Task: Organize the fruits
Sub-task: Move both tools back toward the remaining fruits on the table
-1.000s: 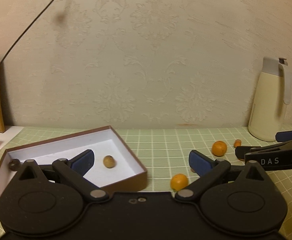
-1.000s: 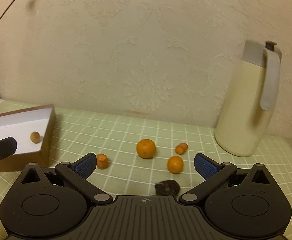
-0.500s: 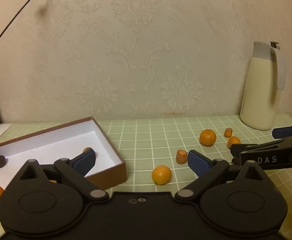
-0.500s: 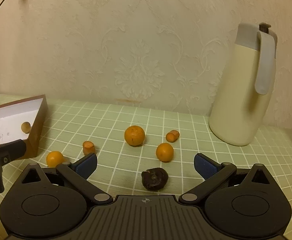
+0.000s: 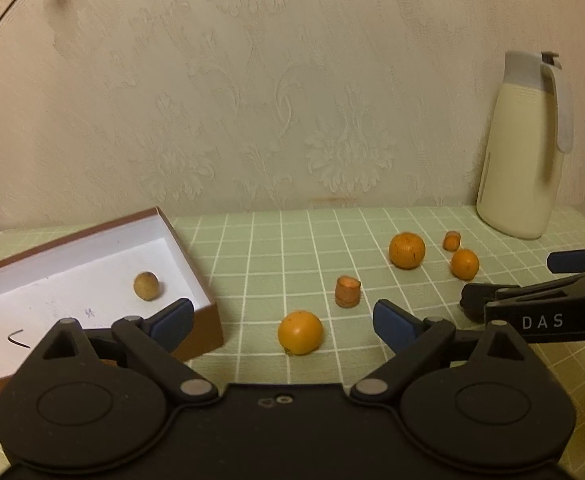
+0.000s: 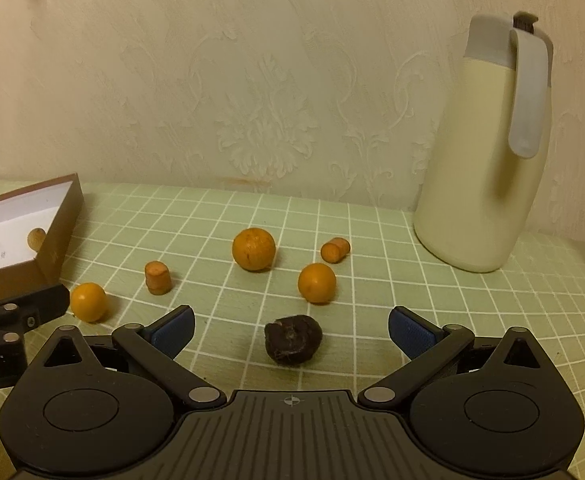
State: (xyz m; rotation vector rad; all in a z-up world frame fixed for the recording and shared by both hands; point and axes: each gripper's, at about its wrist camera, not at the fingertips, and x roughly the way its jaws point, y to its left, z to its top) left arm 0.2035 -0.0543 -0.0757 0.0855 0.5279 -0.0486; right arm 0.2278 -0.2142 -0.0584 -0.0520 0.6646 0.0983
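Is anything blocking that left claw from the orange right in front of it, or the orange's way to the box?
Nothing visible. The left gripper is open, with only bare tablecloth before the nearest orange. The box sits just left of it, with no fruit between.

Brown box (image 5: 196,276), white-lined, open-topped: one tan round fruit (image 5: 146,285) inside. Right of box on the green grid cloth: orange (image 5: 300,332) nearest, upright carrot stub (image 5: 348,291), large orange (image 5: 407,250), small orange (image 5: 465,264), lying carrot stub (image 5: 451,240), dark wrinkled fruit (image 6: 292,339) farthest.
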